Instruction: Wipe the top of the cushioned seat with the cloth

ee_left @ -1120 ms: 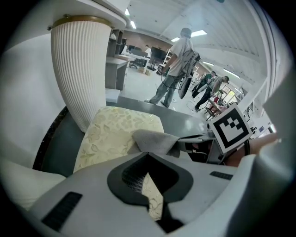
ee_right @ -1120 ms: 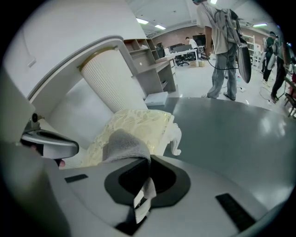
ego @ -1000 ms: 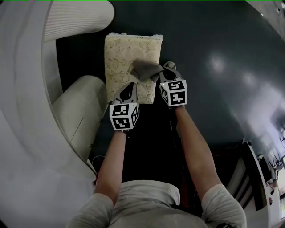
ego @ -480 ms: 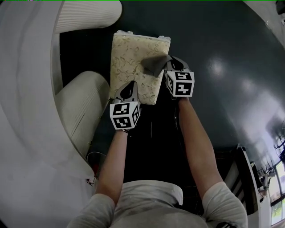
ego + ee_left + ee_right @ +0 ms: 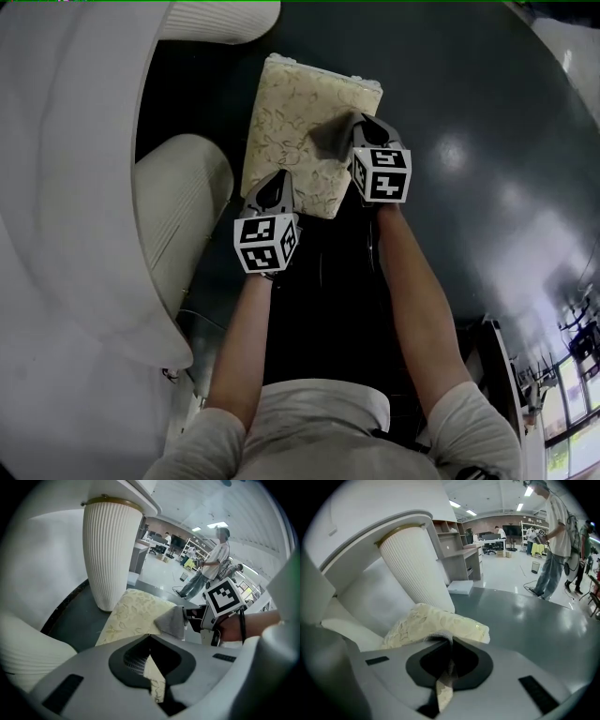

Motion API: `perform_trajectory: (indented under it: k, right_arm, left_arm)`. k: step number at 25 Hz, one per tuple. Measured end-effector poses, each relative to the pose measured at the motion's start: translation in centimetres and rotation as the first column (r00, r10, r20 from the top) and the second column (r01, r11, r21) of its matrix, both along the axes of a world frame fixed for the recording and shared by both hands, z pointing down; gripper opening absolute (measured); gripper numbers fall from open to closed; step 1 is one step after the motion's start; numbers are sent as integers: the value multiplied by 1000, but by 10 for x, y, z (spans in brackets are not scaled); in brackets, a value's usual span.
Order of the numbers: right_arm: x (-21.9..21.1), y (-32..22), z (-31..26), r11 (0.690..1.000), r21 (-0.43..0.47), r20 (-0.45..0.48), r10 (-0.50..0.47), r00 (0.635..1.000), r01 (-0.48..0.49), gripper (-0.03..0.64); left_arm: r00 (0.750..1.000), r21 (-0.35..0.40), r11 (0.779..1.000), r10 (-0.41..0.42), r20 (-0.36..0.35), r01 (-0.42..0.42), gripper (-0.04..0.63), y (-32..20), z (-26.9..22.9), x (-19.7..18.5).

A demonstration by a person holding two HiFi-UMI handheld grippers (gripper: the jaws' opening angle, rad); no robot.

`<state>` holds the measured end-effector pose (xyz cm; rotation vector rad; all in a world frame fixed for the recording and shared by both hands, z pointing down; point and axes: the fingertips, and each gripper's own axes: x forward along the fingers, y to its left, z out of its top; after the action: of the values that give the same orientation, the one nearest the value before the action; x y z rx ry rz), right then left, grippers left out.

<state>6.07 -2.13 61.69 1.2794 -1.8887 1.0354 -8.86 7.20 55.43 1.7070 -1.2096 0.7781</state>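
Note:
The cushioned seat (image 5: 295, 122) is a cream floral pad lying on the dark floor. A grey cloth (image 5: 330, 139) rests on its right half, and my right gripper (image 5: 361, 127) is shut on the cloth's right end. The left gripper view shows the cloth (image 5: 172, 622) hanging from those jaws over the seat (image 5: 131, 613). My left gripper (image 5: 274, 180) is shut with its tips over the seat's near edge. A sliver of floral fabric shows behind its closed jaws (image 5: 150, 637). In the right gripper view the seat (image 5: 440, 618) lies just beyond the gripper (image 5: 450, 641).
A white ribbed column (image 5: 110, 550) stands just past the seat's far left corner. A curved white padded bench (image 5: 178, 216) runs along the left. The glossy dark floor (image 5: 469, 141) spreads to the right. A person (image 5: 553, 541) stands far off.
My right gripper has slid the cloth a little farther along the seat's right side. My left gripper stays at the near edge. The head view has shifted slightly.

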Motion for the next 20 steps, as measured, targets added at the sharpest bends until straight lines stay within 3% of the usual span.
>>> perform_trajectory:
  k: [8, 20]
  right_arm:
    - [-64, -12, -5, 991, 10, 28, -133, 991, 132, 14]
    - [-159, -31, -7, 949, 20, 65, -316, 946, 316, 14]
  left_arm:
    - [996, 10, 996, -87, 3, 87, 15, 6, -4, -34]
    - [977, 21, 977, -212, 4, 212, 15, 15, -16, -84]
